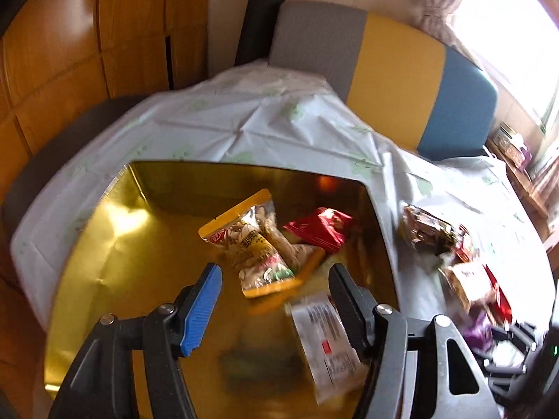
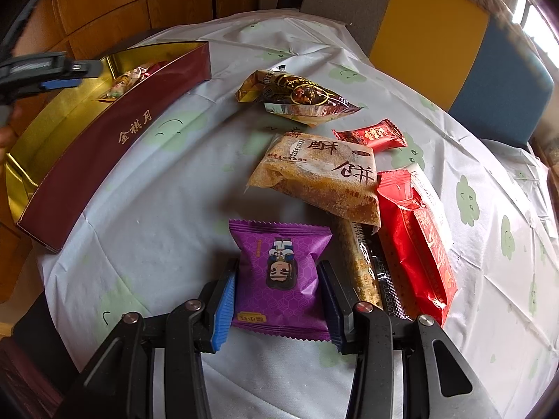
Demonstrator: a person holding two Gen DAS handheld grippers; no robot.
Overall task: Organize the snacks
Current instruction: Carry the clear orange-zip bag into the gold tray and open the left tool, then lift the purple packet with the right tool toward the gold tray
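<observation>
Left hand-held gripper (image 1: 276, 286): spread over gold box (image 1: 104, 244), white packet (image 1: 325, 345) loose below. Right hand-held gripper (image 2: 276, 279): pinched purple packet (image 2: 279, 276); best lifted level, clearing the box wall.

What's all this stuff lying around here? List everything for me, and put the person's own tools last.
Gift box: one, maroon outside, gold inside, left side of table.
Nut packets: two at least, yellow-edged, inside the box.
Red packet: one, inside the box.
White wrapper: one, blurred, in the box, under the open left tool.
Purple packet: one, on the cloth.
Pastry packet: one, tan, mid-table.
Gold-brown packet: one, behind it.
Small red sweet: one, right of pastry.
Long red packet: one, right side.
Tablecloth: one, white, green clouds.
Bench back: grey, yellow, blue.
Left gripper: open, over box.
Right gripper: clamping purple packet.
</observation>
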